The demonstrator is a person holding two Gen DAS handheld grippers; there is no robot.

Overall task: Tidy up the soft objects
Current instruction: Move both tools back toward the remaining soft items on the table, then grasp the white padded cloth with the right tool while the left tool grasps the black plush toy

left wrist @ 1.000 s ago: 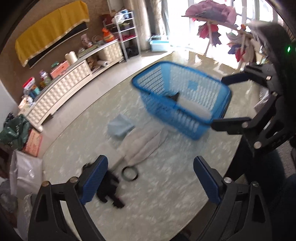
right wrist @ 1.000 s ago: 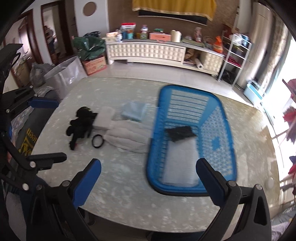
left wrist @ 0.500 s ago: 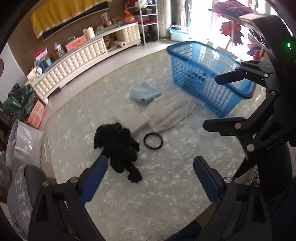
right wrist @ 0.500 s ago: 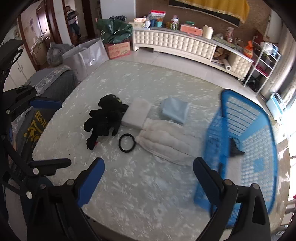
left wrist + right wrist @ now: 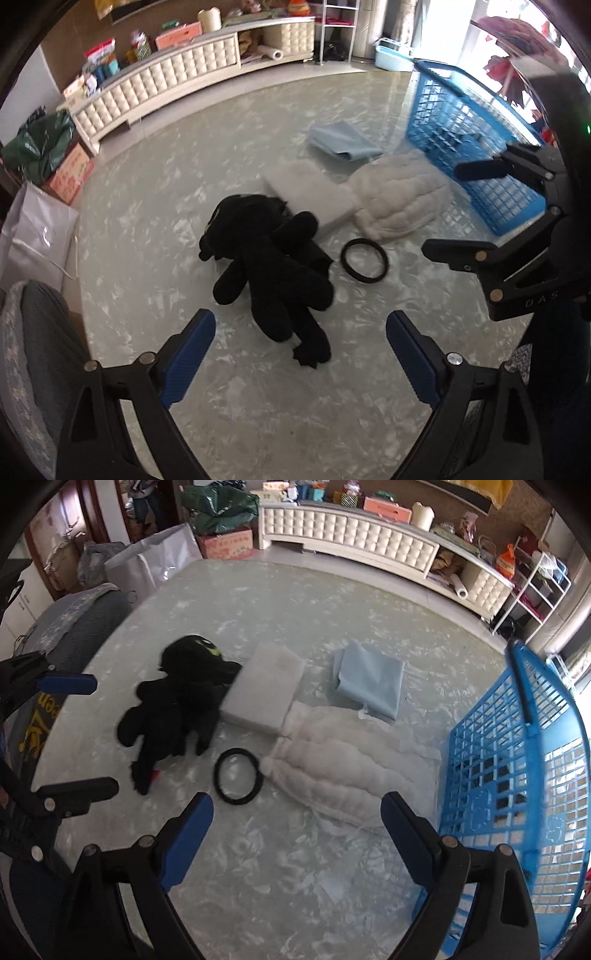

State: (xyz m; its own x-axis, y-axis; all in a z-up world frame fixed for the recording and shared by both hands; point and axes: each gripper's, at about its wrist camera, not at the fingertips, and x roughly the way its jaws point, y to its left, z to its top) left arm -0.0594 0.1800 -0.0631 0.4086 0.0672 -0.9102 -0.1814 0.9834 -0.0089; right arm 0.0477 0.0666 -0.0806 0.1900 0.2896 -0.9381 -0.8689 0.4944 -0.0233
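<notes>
Left tool (image 5: 301,345) spread wide, holding nothing, poised over the pale surface (image 5: 258,406). Black plush toy (image 5: 273,266) sprawled just ahead between its fingers. Black ring (image 5: 364,260) ahead and right. Right tool (image 5: 297,829) likewise agape and empty. White quilted pad (image 5: 343,768) directly ahead, blue basket (image 5: 517,775) to the right, white foam block (image 5: 264,686) and folded blue cloth (image 5: 369,681) farther ahead.

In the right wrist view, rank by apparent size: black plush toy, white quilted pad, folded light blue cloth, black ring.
1. White quilted pad, nearest the camera
2. Black plush toy, close to the pad, so unsure
3. Folded light blue cloth
4. Black ring
</notes>
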